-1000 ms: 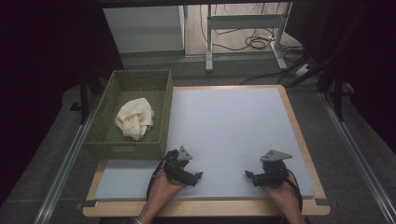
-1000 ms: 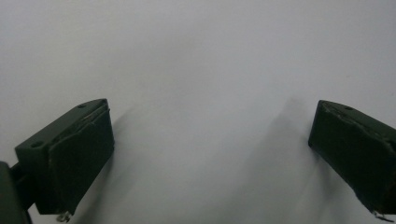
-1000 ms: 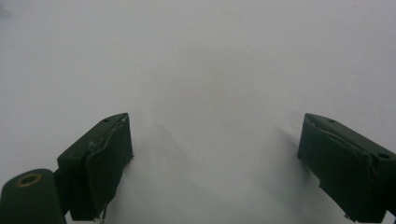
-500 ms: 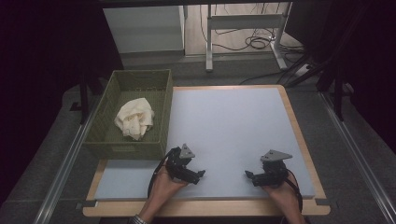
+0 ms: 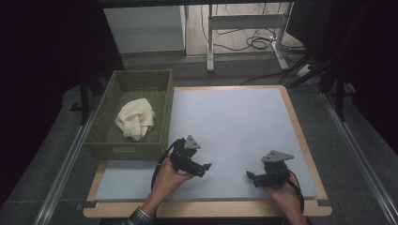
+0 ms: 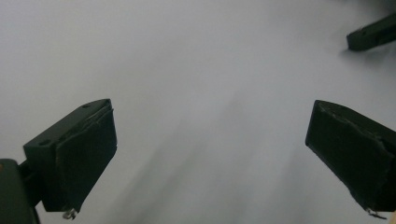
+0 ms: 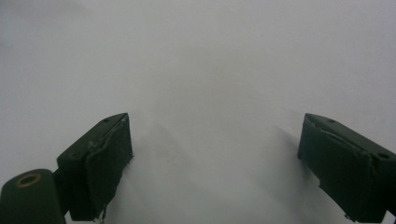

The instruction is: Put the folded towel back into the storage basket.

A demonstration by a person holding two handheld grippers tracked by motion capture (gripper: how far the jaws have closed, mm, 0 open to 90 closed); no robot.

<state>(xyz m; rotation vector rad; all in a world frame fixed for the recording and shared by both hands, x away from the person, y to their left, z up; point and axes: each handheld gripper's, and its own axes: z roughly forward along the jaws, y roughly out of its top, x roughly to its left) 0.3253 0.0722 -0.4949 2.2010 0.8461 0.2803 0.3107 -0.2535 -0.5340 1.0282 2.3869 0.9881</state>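
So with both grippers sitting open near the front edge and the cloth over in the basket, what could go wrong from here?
1. The cream cloth lies crumpled deep in the green basket; the left gripper points away from it and might catch the basket's wall reaching in.
2. A crumpled cloth may be pinched by one fold only and come out bunched.
3. The right gripper faces the left one, so the two could collide over the table.
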